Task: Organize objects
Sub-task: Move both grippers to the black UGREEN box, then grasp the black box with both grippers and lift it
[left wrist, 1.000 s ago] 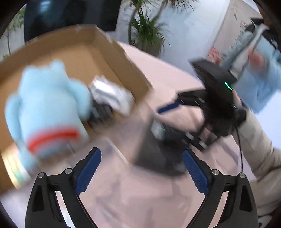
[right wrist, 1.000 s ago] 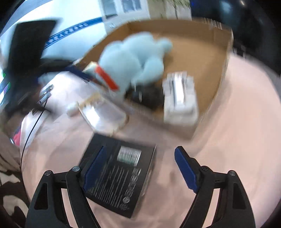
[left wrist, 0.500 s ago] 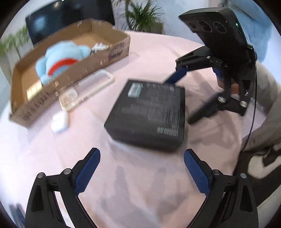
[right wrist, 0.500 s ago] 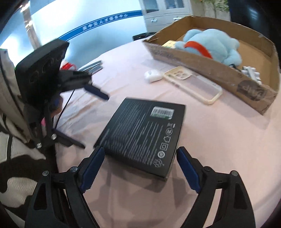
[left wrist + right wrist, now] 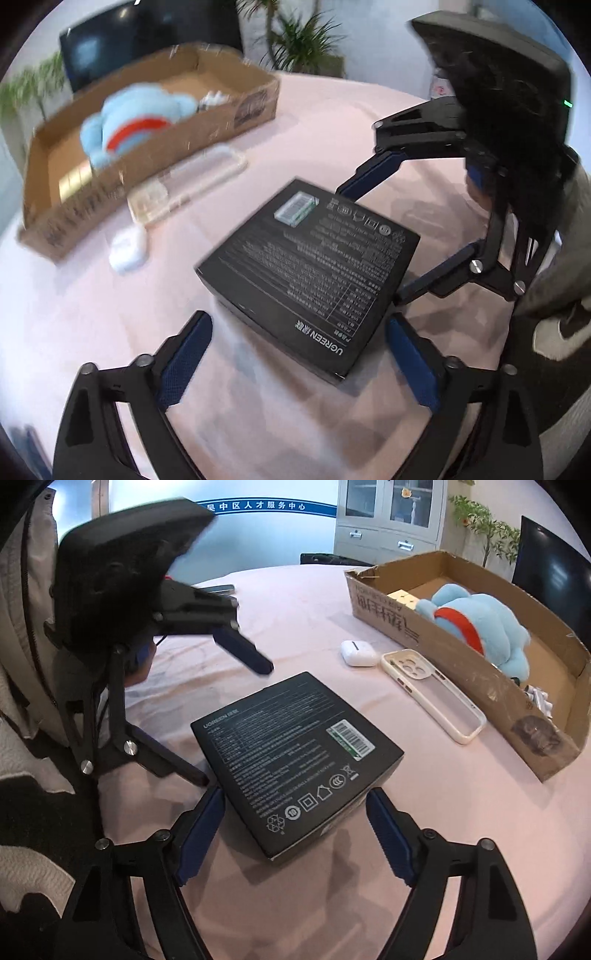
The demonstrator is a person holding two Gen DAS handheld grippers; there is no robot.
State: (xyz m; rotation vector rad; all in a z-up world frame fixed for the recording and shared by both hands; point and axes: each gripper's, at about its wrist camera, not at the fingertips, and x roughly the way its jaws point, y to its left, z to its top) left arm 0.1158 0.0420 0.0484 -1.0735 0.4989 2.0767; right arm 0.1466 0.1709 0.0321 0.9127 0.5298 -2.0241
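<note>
Two hand-held grippers close in on a black UGREEN box (image 5: 295, 753) lying flat on the pink table (image 5: 424, 830): the right hand-held gripper (image 5: 295, 830) straddles its near corner, jaws wide and closing, while the left hand-held gripper (image 5: 295, 358), also wide and closing, faces the opposite edge. Squaring pads to parallel sides should prevent twisting. A barcode sticker and recycling marks show; the cardboard box (image 5: 480, 664) carries unreadable print.

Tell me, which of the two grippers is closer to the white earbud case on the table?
Left. The left gripper sits on the side of the black box where the earbud case lies; the right gripper is across the box, farther from it. Both jaws are closing around box corners.
</note>
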